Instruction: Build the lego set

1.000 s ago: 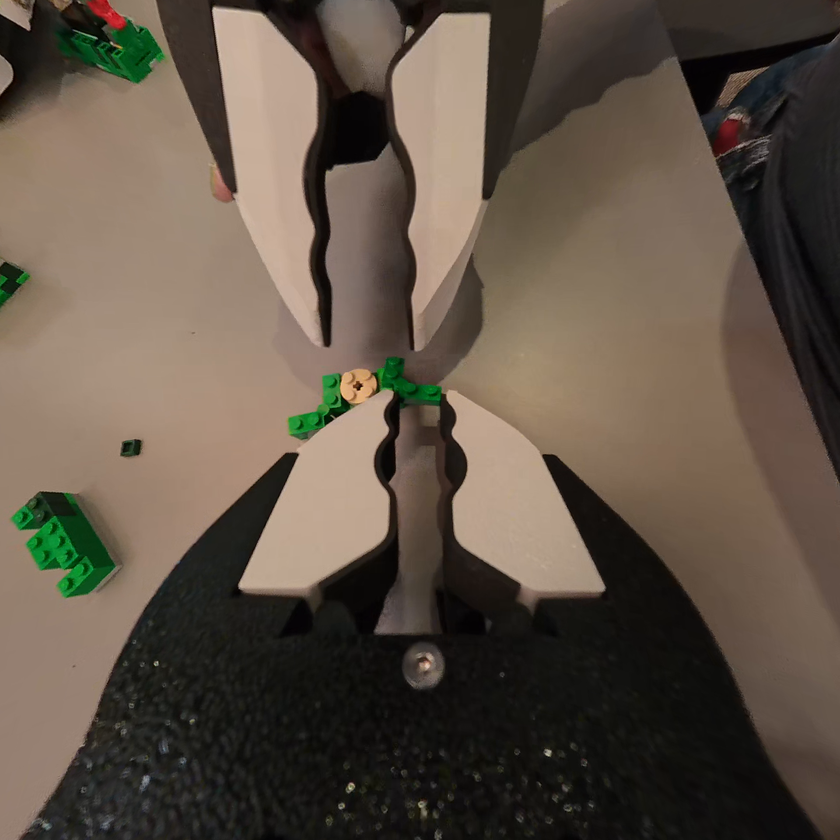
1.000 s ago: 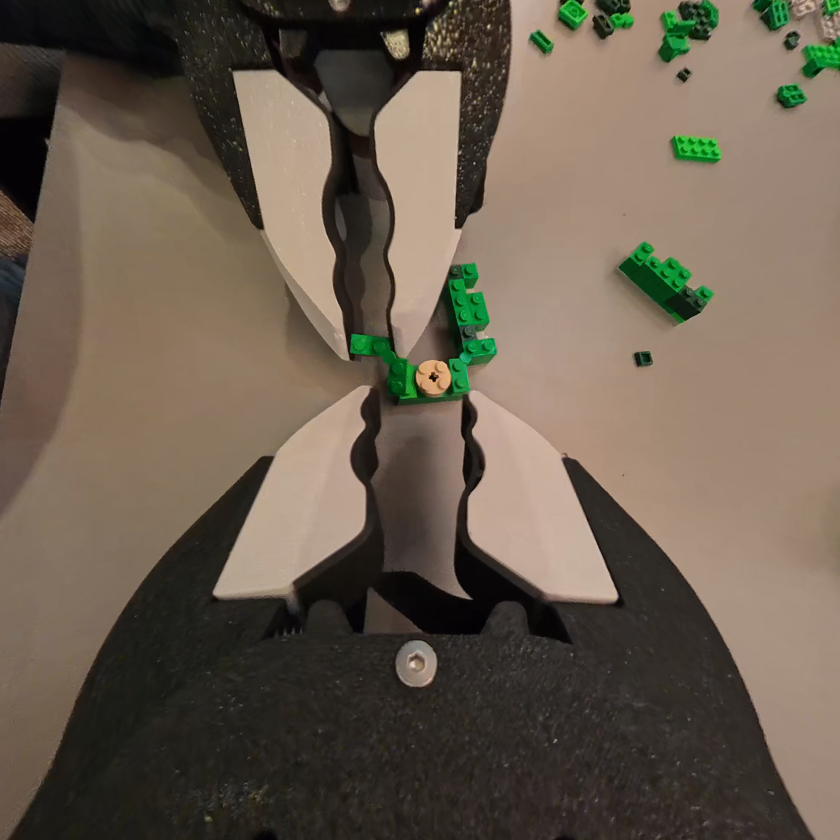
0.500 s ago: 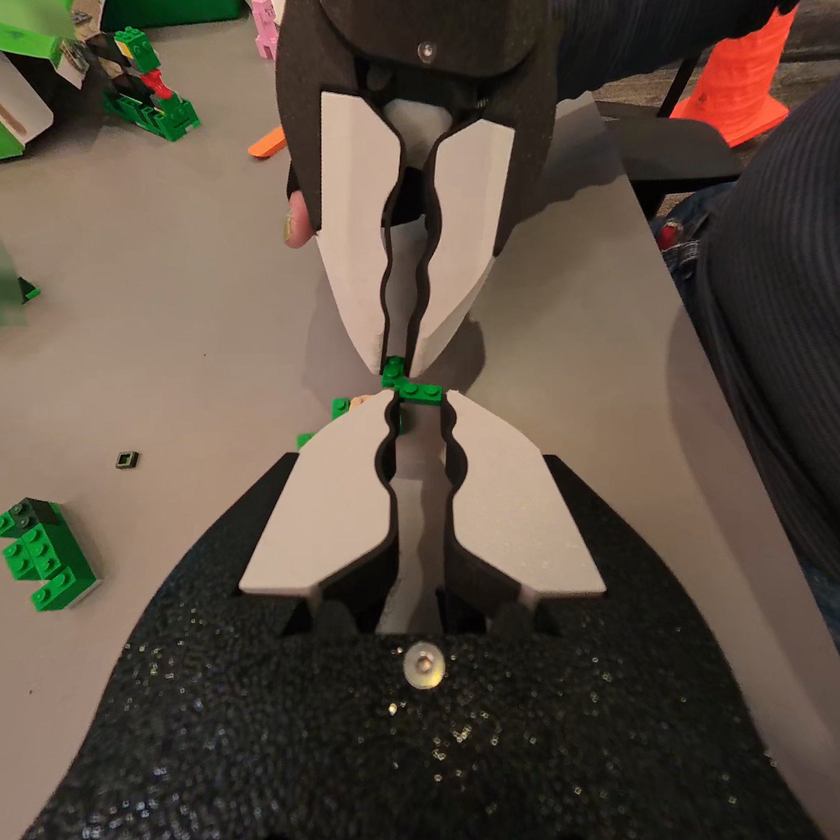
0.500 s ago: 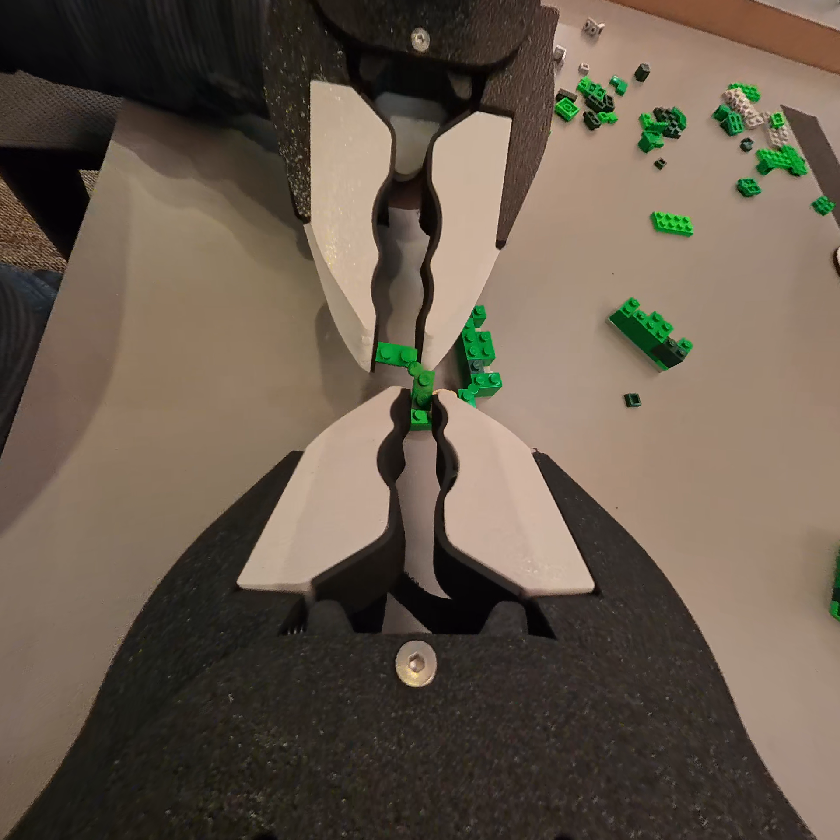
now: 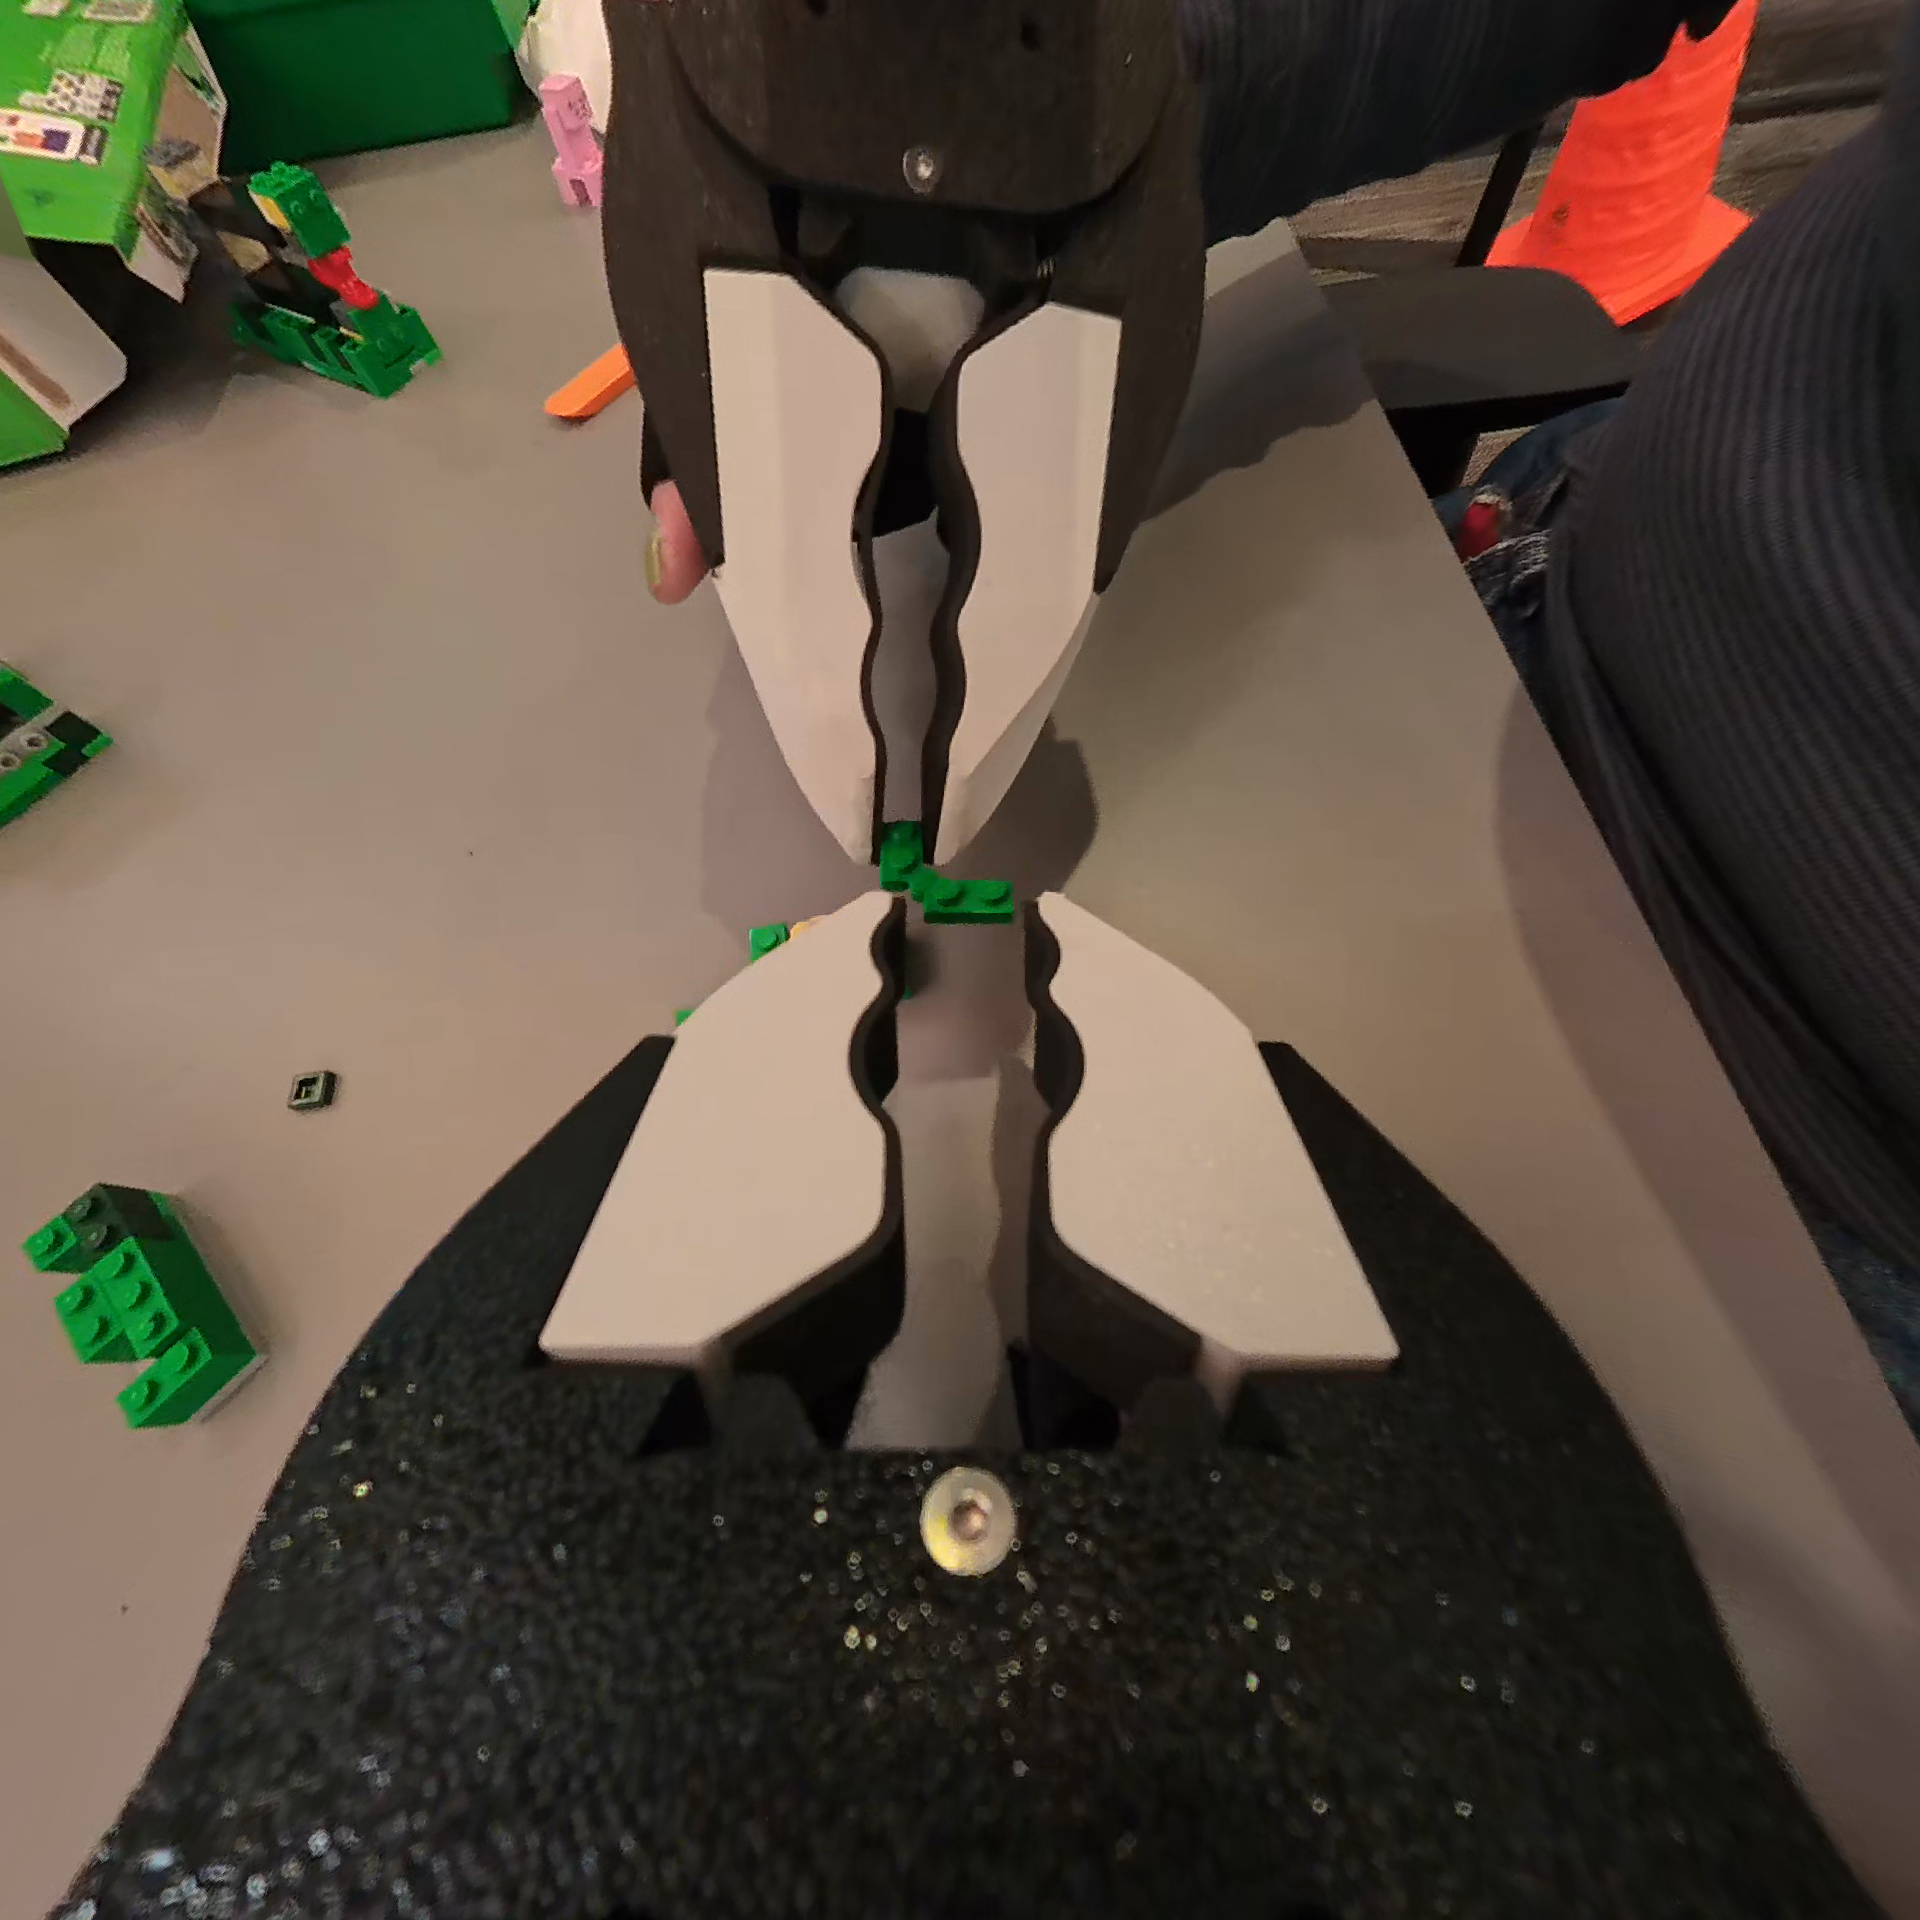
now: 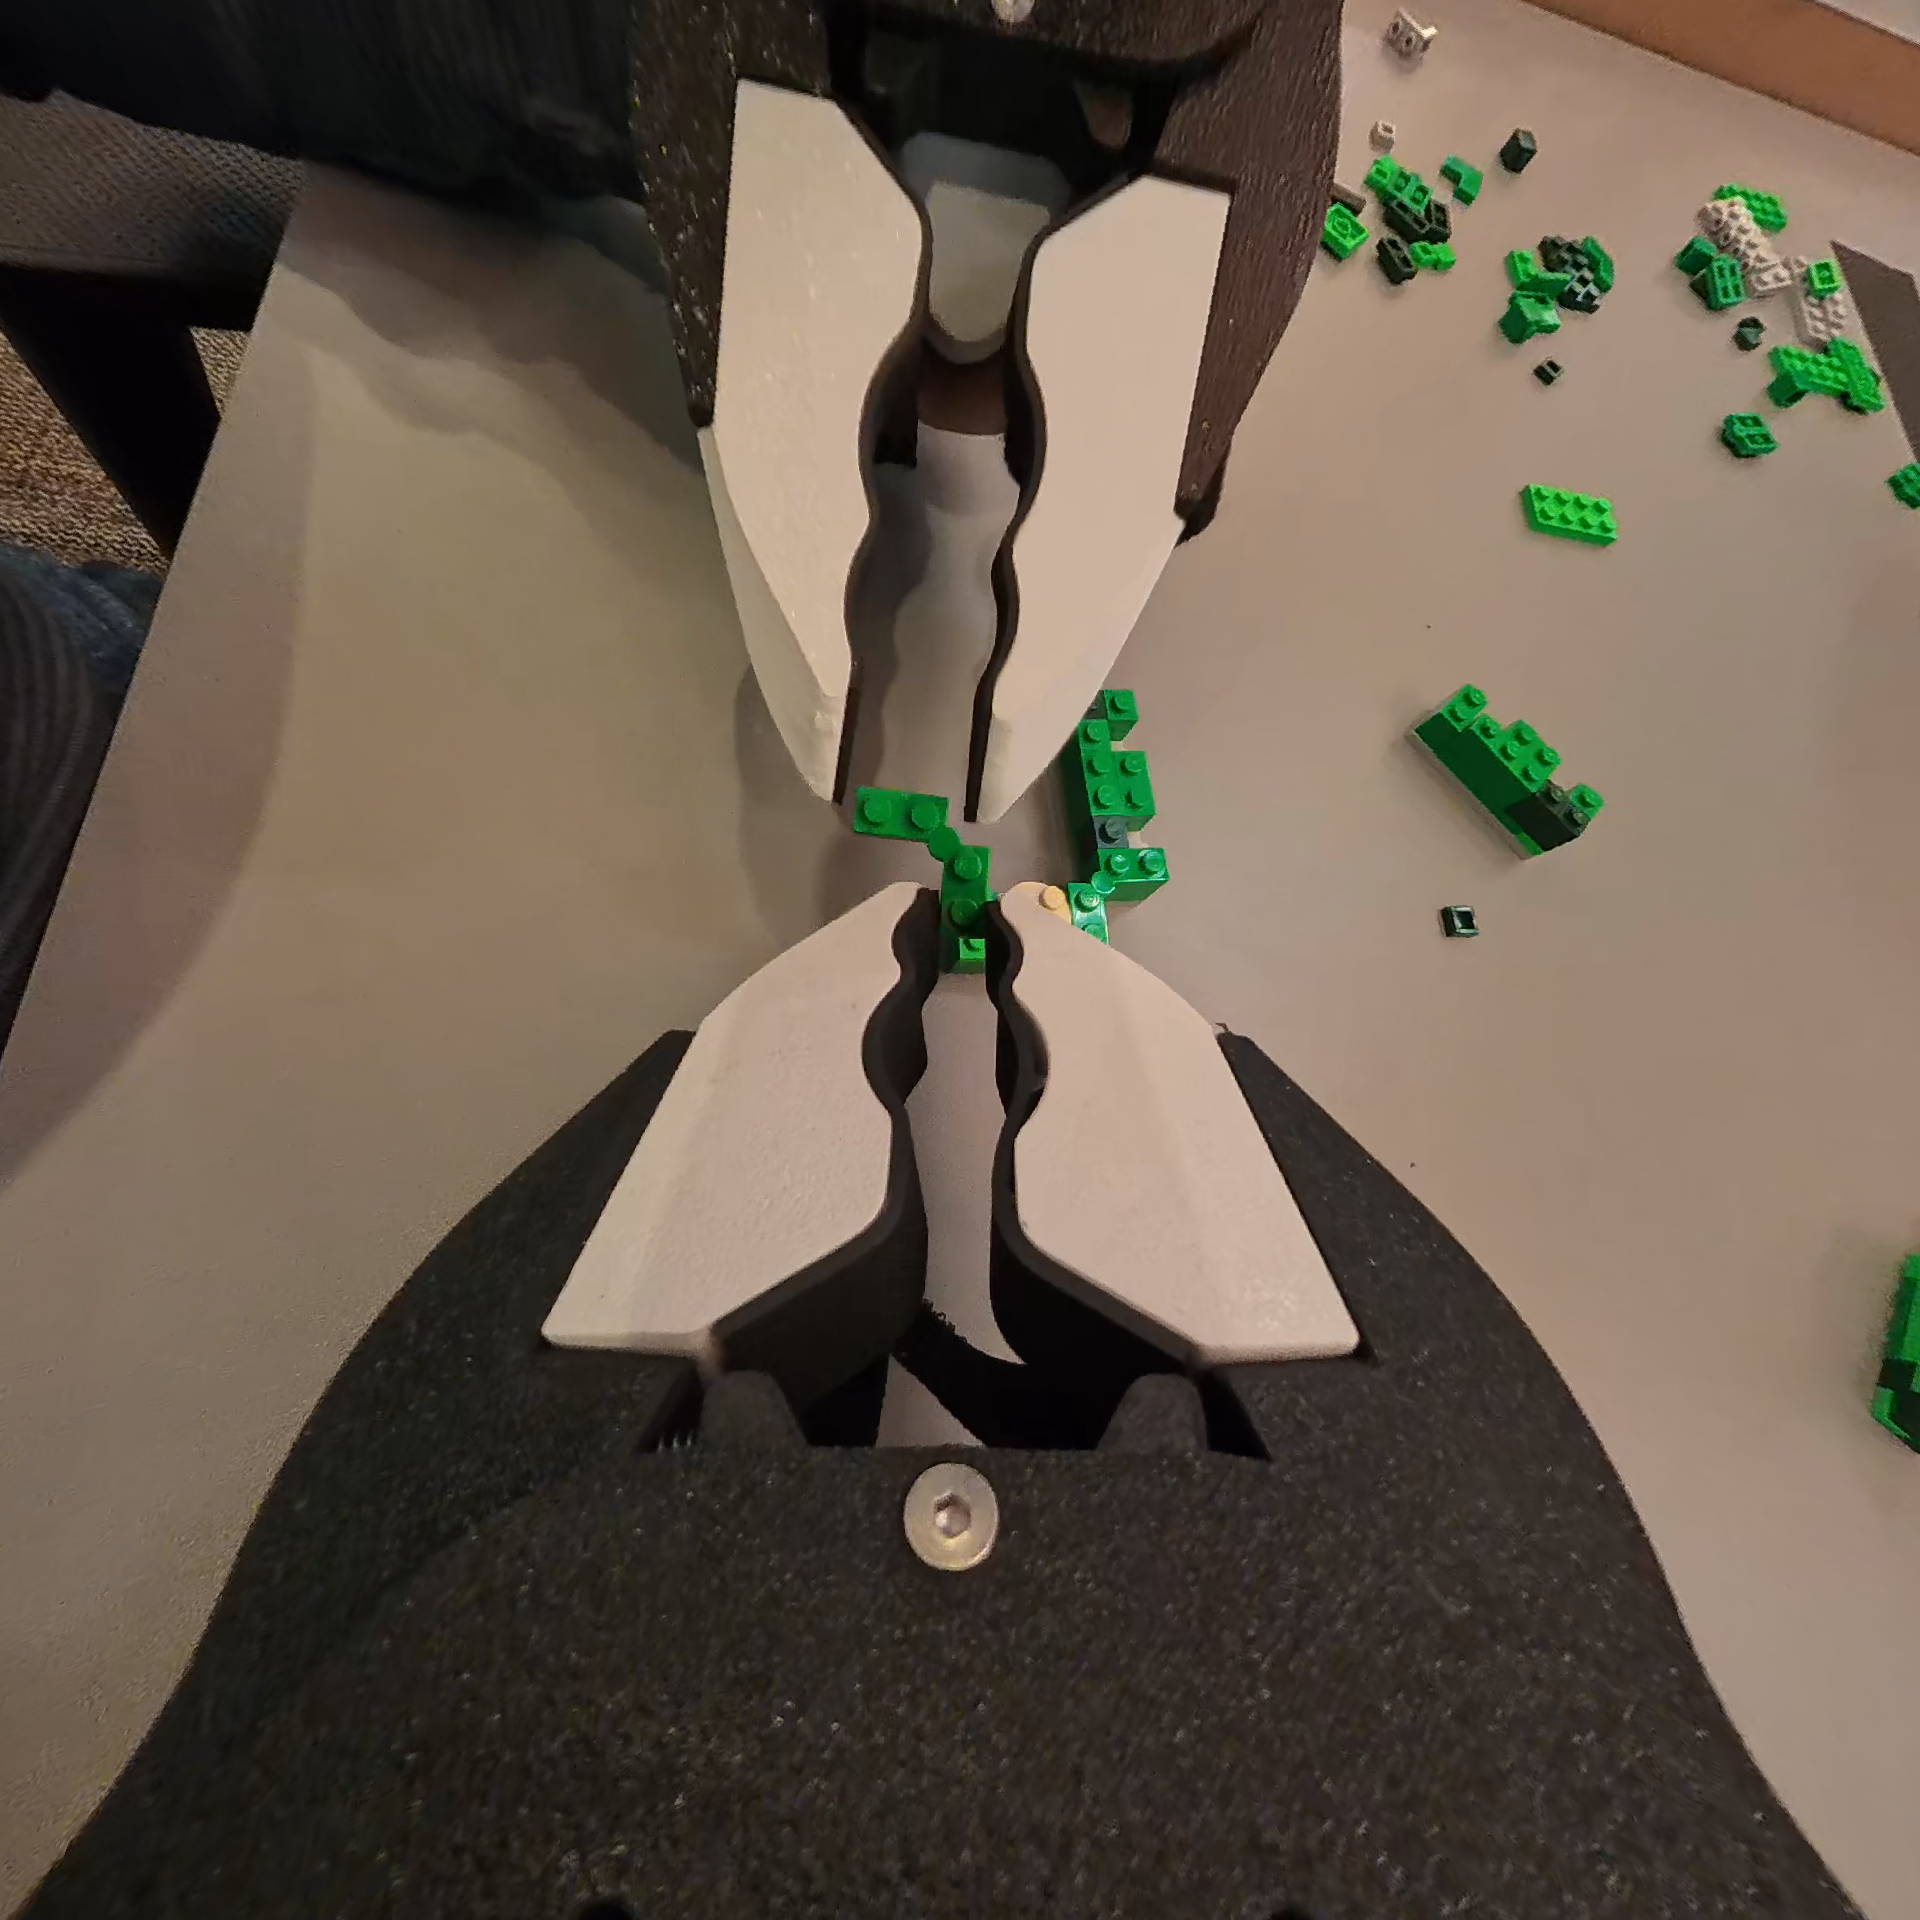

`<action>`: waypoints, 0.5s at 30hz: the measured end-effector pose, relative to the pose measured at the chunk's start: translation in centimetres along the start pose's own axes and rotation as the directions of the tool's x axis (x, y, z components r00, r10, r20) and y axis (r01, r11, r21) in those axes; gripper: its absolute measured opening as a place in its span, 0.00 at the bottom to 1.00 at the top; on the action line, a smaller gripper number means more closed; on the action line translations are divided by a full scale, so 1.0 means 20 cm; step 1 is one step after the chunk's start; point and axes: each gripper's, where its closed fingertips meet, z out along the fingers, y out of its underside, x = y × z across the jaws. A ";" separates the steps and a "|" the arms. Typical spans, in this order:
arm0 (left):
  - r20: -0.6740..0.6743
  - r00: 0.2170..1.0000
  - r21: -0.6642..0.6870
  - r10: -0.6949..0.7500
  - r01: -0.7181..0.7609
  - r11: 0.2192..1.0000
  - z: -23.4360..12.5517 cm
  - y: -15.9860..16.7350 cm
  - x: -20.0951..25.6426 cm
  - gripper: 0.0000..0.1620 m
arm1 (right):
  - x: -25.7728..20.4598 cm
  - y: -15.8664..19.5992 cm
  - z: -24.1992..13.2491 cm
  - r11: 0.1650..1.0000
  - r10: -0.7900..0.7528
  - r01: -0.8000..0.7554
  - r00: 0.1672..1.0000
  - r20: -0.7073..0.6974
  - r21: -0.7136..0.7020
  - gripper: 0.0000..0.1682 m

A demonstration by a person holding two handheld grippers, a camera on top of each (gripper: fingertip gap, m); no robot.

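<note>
A small green lego assembly [image 6: 1117, 774] with a tan round piece [image 6: 1044, 896] lies on the grey table [image 6: 416, 727] between the two grippers, which face each other tip to tip. My right gripper [image 6: 966, 896] is shut on the assembly's middle arm of green plates [image 6: 961, 868]. In the left wrist view the right gripper [image 5: 909, 854] pinches that arm from the far side. My left gripper [image 5: 964, 902] has a narrow gap between its jaws. Its tips stand at the assembly's end plate [image 5: 966, 896], and I see no grip on it. From the right wrist view the left gripper [image 6: 906, 805] hovers over that plate [image 6: 899, 812].
A stepped green block [image 6: 1507, 769], a dark tile [image 6: 1460, 920], a green plate [image 6: 1569, 514] and several loose pieces [image 6: 1558, 270] lie to the right. A built model [image 5: 322, 291], a green box [image 5: 62, 125] and an orange tool [image 5: 592, 390] stand beyond. A person's sleeve [image 5: 1766, 727] borders the table edge. Both grippers' tips are close together, under 4 cm apart. The dark tile [image 6: 1460, 920] is about 15 cm from both grippers' fingertips. Seen from the left wrist view [image 5: 308, 1095] as well.
My right gripper has closed on the assembly's middle arm. Both views have tilted up and now show more of the table. My left gripper's gap is about the same.
</note>
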 end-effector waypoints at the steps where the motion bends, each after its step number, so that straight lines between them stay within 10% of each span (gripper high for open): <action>1: 0.004 1.000 0.002 0.005 -0.005 1.000 0.00 0.00 0.00 0.13 | 0.00 0.00 0.00 1.000 0.000 0.000 1.000 0.000 0.001 0.05; 15: 0.113 0.994 0.027 0.010 -0.013 1.000 -0.02 -0.03 -0.07 0.09 | 0.07 -0.01 0.01 0.983 0.180 -0.182 0.978 -0.106 -0.006 0.04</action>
